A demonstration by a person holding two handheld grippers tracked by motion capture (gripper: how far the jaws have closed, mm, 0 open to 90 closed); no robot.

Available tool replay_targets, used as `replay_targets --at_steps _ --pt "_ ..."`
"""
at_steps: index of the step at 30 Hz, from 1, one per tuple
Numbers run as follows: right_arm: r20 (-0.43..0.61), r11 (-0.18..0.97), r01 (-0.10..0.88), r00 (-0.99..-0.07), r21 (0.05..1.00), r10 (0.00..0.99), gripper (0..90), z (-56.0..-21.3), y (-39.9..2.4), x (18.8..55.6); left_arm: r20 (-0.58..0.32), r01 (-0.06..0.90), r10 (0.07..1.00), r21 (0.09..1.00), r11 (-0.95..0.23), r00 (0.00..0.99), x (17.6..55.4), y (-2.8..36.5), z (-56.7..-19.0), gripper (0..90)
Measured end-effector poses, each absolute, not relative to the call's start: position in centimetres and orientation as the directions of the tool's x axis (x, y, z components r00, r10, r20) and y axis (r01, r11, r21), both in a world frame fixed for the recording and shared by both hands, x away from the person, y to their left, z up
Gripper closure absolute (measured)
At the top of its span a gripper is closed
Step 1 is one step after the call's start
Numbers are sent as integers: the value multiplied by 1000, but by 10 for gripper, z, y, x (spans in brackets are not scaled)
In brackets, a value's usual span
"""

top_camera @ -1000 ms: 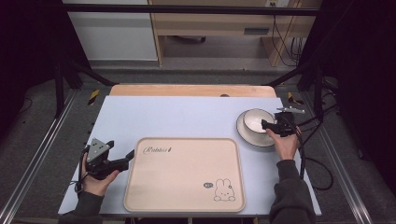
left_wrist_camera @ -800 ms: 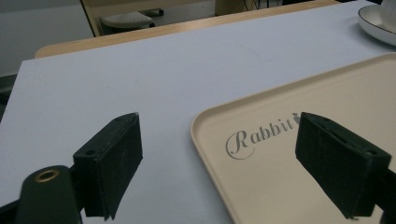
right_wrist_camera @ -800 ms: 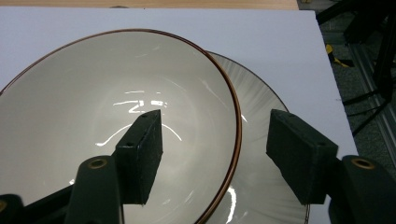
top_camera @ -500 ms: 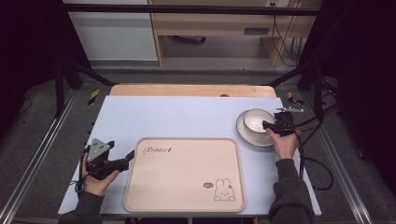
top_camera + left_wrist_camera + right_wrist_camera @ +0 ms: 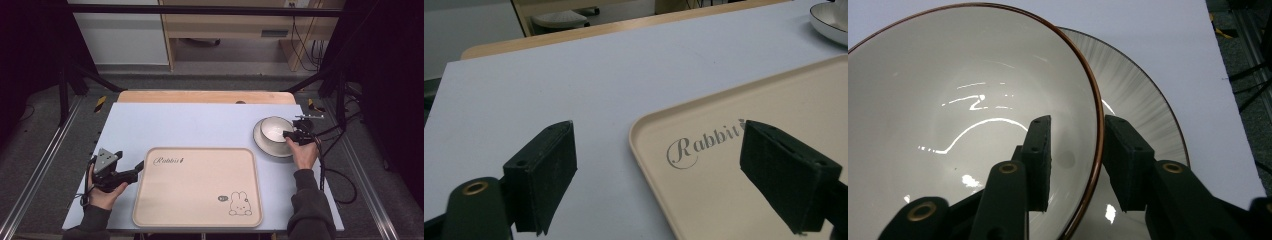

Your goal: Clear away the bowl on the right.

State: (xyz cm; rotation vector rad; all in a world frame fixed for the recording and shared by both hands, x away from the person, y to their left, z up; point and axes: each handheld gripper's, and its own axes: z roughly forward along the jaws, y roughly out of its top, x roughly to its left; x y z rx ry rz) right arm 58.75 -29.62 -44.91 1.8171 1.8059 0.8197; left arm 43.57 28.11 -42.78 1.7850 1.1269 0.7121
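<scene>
A white bowl (image 5: pixel 274 130) with a brown rim (image 5: pixel 948 100) sits in a grey-streaked plate (image 5: pixel 272 148) (image 5: pixel 1143 100) at the table's right. My right gripper (image 5: pixel 288 134) (image 5: pixel 1075 150) straddles the bowl's near rim, one jaw inside and one outside. Its jaws have just been closing, and a gap still shows between the inner pad (image 5: pixel 1040 160) and the rim. My left gripper (image 5: pixel 137 171) (image 5: pixel 656 170) stands open and level at the left edge of a beige rabbit tray (image 5: pixel 197 185) (image 5: pixel 724 200), its jaws wide across the tray's corner, touching nothing.
The tray lies front centre on the pale blue tabletop (image 5: pixel 190 125). A wooden strip (image 5: pixel 205 96) runs along the table's far edge. Cables (image 5: pixel 335 175) trail off the right side by a dark frame.
</scene>
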Motion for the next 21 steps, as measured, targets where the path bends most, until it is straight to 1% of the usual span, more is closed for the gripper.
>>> replay_targets --at_steps 5,15,16,18,20,21 --pt "104 -48 739 -30 672 994 746 -448 -295 589 14 400 905 894 -202 424 436 281 -428 147" --pt "150 -102 744 3 660 989 780 -447 -297 590 16 403 905 892 -204 424 436 281 -428 148" --pt "171 -122 746 11 654 985 783 -446 -297 590 16 403 905 892 -205 424 436 281 -428 148" --pt "162 -114 742 8 660 987 789 -447 -298 590 16 402 905 892 -205 424 436 281 -428 148" --pt "184 -137 743 19 655 983 797 -446 -298 590 15 402 906 893 -203 423 436 281 -428 148" --pt "173 -128 742 17 658 985 801 -446 -299 590 15 403 906 893 -202 423 436 281 -428 148"
